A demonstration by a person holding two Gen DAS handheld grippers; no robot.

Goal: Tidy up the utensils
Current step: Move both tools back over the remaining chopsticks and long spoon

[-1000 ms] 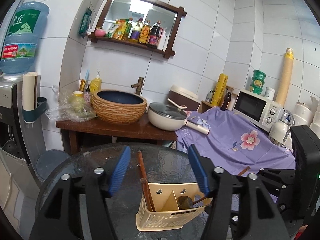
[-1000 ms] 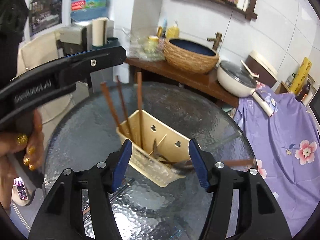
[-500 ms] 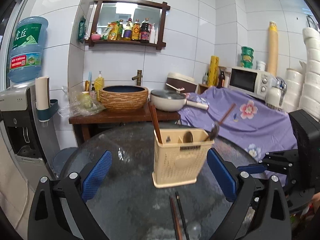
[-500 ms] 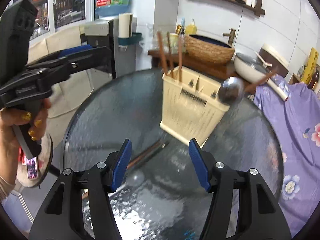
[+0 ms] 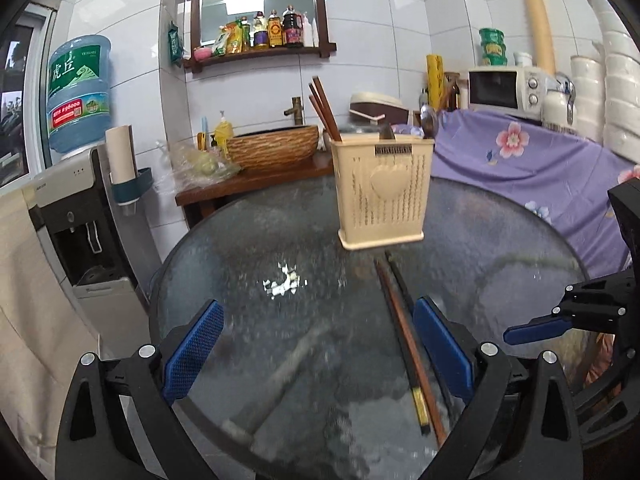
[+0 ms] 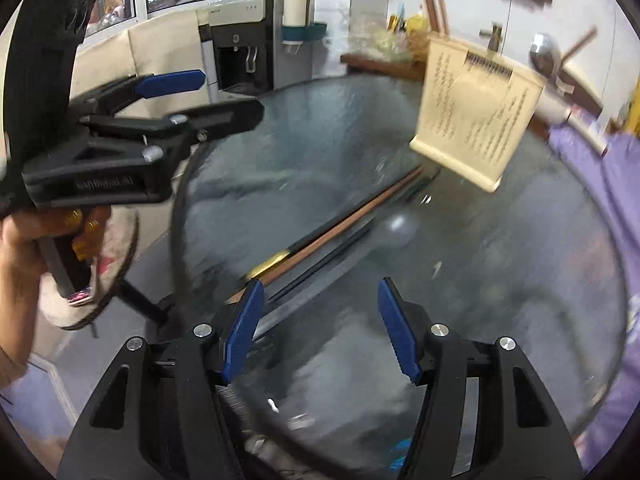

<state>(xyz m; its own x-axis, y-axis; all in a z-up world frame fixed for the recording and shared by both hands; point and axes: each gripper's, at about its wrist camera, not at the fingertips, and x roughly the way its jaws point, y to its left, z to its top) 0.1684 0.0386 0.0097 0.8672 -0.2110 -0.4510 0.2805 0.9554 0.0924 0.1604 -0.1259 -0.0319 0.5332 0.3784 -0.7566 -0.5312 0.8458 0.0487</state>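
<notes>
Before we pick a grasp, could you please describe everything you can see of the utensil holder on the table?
The utensil holder is a cream, plastic-looking rectangular box with slotted walls, a raised heart on its front and a flared base. It stands upright on the glass table, untouched by either gripper. Brown chopsticks and a metal spoon stick out of the top.

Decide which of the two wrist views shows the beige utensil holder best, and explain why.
The left wrist view: the utensil holder stands upright, sharp and near centre, chopsticks and a spoon showing above its rim. The right wrist view shows it tilted, blurred and towards the upper right.
</notes>
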